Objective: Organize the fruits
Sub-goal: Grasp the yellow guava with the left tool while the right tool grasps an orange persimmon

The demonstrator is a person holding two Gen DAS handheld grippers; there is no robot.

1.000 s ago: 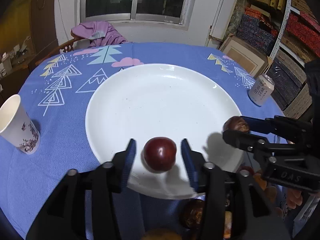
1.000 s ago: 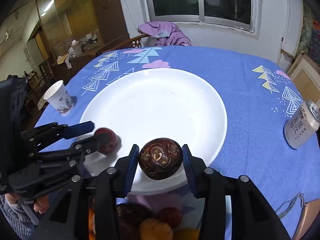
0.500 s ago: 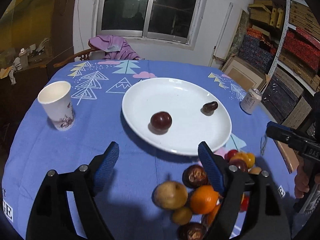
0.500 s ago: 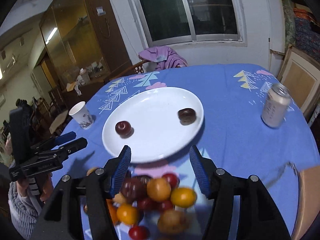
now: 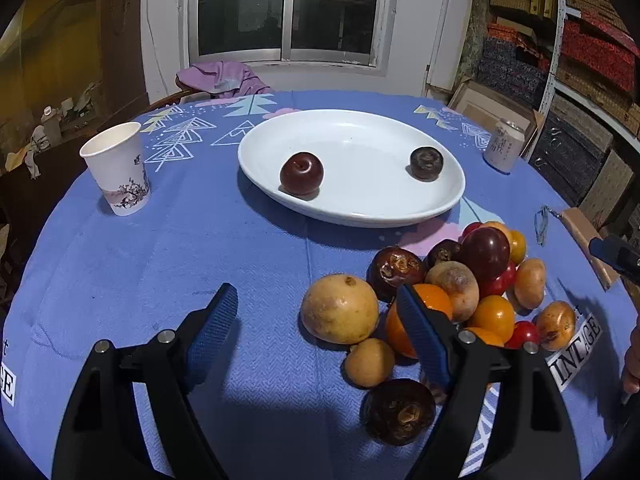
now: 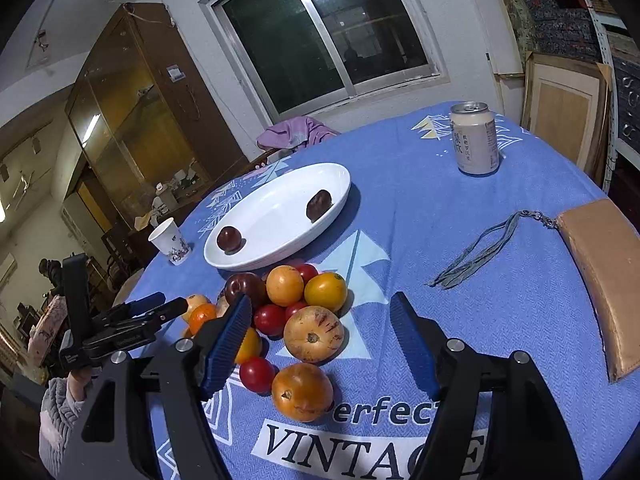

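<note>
blue-padded left gripper (image 5: 316,336), lower centre of the left wrist view, jaws apart and empty over bare tablecloth (image 5: 160,248); right gripper (image 6: 320,340), lower centre of the right wrist view, jaws opening, nothing pressed between them. white plate (image 5: 448,200), centre frame, holds a dark red plum (image 5: 301,173) and a brown fruit (image 5: 426,163), well apart. the loose fruit pile (image 5: 448,296) lies at right, just beside the plate. risk: a pad nudging one round fruit could scatter its touching neighbours toward the table edge; both tools reaching the same pile could collide.
</note>
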